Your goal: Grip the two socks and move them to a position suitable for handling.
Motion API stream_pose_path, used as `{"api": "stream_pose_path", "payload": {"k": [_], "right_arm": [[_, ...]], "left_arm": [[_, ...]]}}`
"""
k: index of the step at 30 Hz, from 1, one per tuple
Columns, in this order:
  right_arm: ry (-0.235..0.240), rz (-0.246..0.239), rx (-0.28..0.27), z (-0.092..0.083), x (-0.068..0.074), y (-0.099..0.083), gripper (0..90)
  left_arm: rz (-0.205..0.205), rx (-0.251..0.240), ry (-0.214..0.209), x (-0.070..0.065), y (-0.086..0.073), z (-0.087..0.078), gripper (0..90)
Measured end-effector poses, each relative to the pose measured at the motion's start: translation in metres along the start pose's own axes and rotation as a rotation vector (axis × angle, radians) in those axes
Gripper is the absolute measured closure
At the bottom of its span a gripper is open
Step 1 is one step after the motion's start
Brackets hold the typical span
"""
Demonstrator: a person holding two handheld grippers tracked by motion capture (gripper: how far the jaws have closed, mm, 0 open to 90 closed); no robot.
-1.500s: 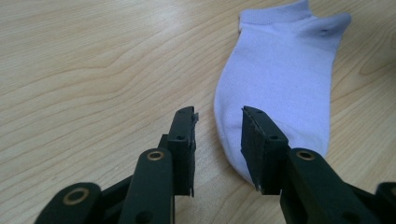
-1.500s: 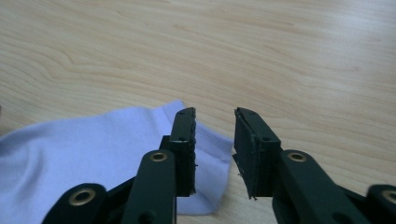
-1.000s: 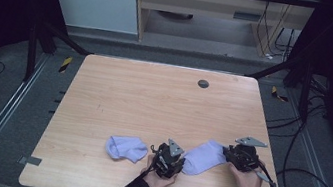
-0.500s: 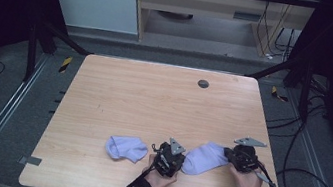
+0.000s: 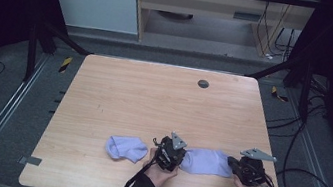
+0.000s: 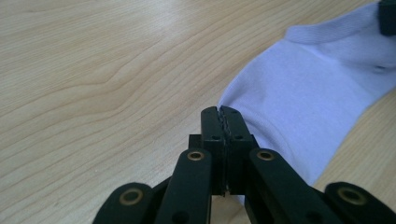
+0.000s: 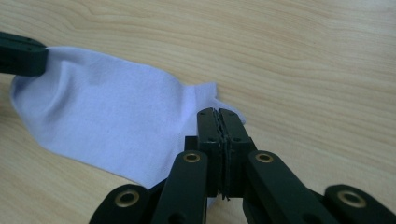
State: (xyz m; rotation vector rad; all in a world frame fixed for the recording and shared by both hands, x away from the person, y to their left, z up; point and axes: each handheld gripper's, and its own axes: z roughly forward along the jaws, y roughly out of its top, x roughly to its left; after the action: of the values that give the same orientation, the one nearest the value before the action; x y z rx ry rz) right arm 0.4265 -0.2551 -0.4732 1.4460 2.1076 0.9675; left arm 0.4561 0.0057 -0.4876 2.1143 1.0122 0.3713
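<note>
Sock, pale lilac (image 5: pixel 206 161), is seen stretched flat on the wooden tabletop (image 5: pixel 152 106) near its front edge, between the two grippers. A second sock (image 5: pixel 125 148) is seen bunched at far left, apart from them. The left gripper (image 6: pixel 222 112) is shown with its fingers (image 6: pixel 211 122) pressed together, pinching the stretched sock's left end. The right gripper (image 7: pixel 217 114) is shown likewise, fingers (image 7: pixel 207 123) pinched on the right end. A dark round disc (image 5: pixel 203 83) is seen near the far edge.

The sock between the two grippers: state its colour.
The sock is plain pale lavender-blue, no pattern; the right gripper view shows it best.
</note>
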Motion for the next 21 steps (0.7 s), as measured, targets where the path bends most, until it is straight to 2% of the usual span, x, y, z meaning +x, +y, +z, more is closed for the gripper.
{"api": "stream_pose_path", "payload": {"k": [3, 6, 8, 12, 16, 21], "right_arm": [[-0.002, 0.008, 0.01, -0.004, 0.0, -0.006, 88.6], [-0.015, 0.015, 0.025, -0.002, -0.003, -0.01, 87.1], [-0.03, 0.018, 0.031, -0.001, -0.004, -0.012, 82.6], [-0.029, 0.021, -0.023, -0.006, -0.004, -0.01, 74.2], [-0.025, 0.035, -0.055, -0.009, -0.004, -0.008, 68.9], [-0.018, 0.034, -0.099, -0.011, -0.004, -0.005, 64.8]], "left_arm": [[0.007, 0.018, -0.003, 0.0, -0.001, 0.006, 88.9], [0.008, 0.012, -0.004, 0.0, -0.001, 0.007, 86.9], [0.005, 0.007, -0.014, 0.001, -0.001, 0.005, 76.8], [0.004, -0.024, -0.024, 0.006, 0.001, -0.003, 65.8], [0.044, -0.053, -0.029, 0.012, 0.006, -0.018, 58.8], [0.063, -0.079, -0.055, 0.026, 0.014, -0.039, 46.1]]}}
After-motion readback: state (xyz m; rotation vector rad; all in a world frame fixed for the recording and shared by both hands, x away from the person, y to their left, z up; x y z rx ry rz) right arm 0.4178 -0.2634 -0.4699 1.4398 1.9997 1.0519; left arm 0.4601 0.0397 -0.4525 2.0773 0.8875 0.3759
